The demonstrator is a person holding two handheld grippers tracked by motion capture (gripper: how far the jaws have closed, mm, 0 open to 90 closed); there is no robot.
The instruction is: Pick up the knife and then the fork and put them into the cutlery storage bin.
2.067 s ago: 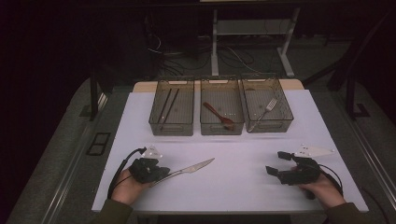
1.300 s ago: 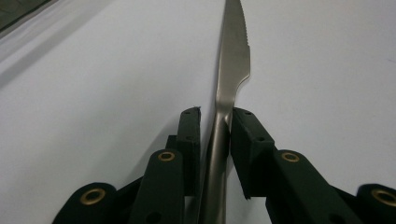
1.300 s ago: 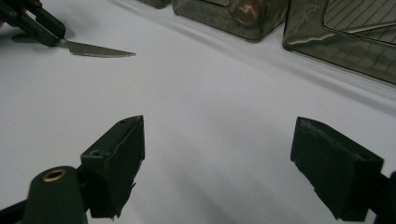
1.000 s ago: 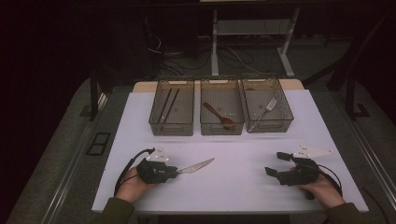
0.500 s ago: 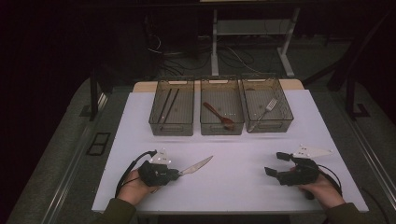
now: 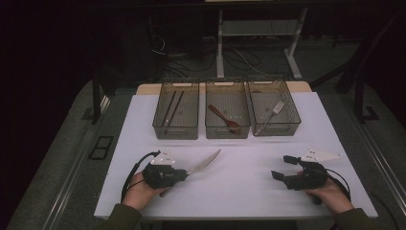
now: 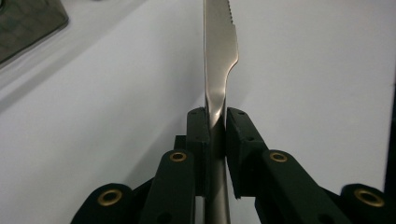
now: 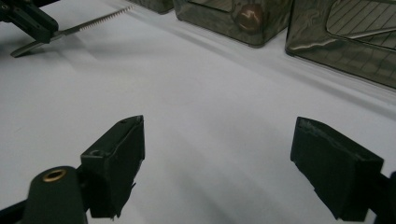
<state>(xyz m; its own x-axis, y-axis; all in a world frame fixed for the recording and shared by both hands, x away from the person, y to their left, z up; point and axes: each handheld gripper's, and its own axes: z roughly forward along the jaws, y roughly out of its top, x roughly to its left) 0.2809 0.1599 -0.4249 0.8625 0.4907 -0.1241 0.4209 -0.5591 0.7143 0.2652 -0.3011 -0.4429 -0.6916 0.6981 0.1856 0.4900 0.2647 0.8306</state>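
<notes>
The left gripper is clamping the handle of a silver serrated table knife while the right gripper is sitting with jaws wide apart over the white tabletop

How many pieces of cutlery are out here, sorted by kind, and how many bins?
Knives: 1, the knife in the left tool
Chopsticks: 2, the chopsticks in the left bin
Spoons: 1, the wooden spoon
Forks: 1, the fork
Bins: 3
Total: 8
</notes>
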